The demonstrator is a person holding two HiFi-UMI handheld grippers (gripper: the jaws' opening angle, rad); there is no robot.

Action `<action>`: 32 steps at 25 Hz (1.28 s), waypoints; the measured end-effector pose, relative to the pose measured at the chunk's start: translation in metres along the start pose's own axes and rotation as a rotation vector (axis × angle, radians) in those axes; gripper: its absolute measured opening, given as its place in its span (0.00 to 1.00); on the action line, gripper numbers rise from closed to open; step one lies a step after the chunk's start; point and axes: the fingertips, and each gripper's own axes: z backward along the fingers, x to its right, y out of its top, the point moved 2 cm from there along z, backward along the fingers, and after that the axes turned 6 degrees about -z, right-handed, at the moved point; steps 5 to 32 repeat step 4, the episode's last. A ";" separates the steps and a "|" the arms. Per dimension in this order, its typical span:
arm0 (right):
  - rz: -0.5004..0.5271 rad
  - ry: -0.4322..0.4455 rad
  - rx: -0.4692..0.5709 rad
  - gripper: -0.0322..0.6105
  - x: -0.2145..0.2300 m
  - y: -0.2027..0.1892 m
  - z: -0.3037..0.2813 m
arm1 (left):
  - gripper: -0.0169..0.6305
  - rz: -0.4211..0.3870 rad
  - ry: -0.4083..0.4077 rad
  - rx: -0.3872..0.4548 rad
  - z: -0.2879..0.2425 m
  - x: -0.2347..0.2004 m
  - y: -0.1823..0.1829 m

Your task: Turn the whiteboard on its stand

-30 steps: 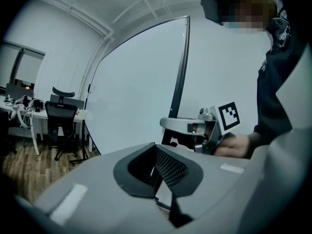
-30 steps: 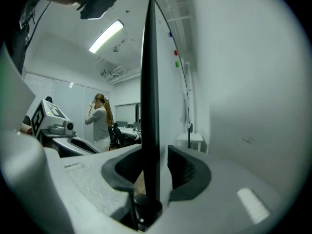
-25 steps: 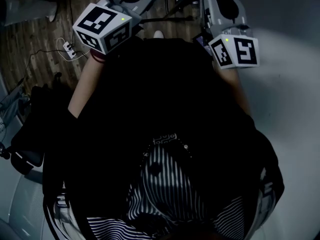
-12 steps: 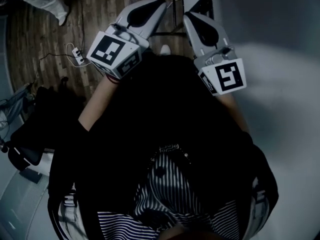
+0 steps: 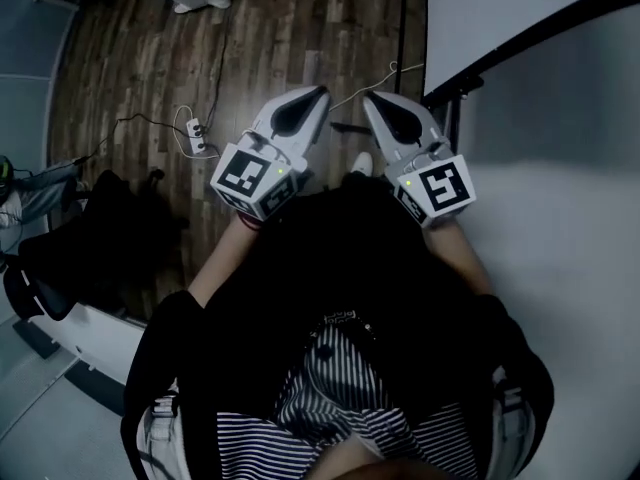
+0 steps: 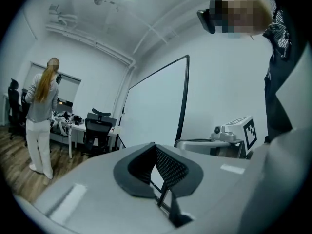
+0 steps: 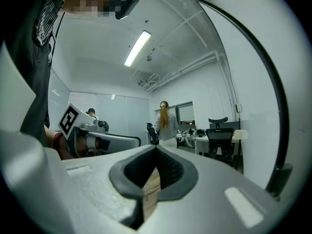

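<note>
Whiteboard [image 5: 500, 13] stands upright on its black stand [image 5: 462, 90] on the wooden floor [image 5: 290, 28], ahead of the person and off to their right. From the head view its black-framed edge runs slantwise away toward the upper right. In the left gripper view its white face fills the middle distance.

The right gripper [image 5: 372, 100] is the nearer of the two. Its tip is close to the stand's near end but apart from it. The left gripper [image 5: 318, 94] sits just beside it, further from the board. Both are held out level in front of the body. Each has its jaws pressed together with nothing between them.

This would fit hands coming up to the board as well as hands drawn back from one already swung round. No container shows near it.
</note>
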 end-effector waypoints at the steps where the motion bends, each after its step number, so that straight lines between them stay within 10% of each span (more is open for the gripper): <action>1: -0.002 0.009 -0.007 0.05 -0.010 -0.009 -0.004 | 0.01 -0.006 -0.002 0.008 0.012 -0.001 -0.006; 32: 0.005 0.026 -0.017 0.05 -0.044 -0.034 -0.019 | 0.01 -0.043 -0.019 0.027 0.051 -0.001 -0.021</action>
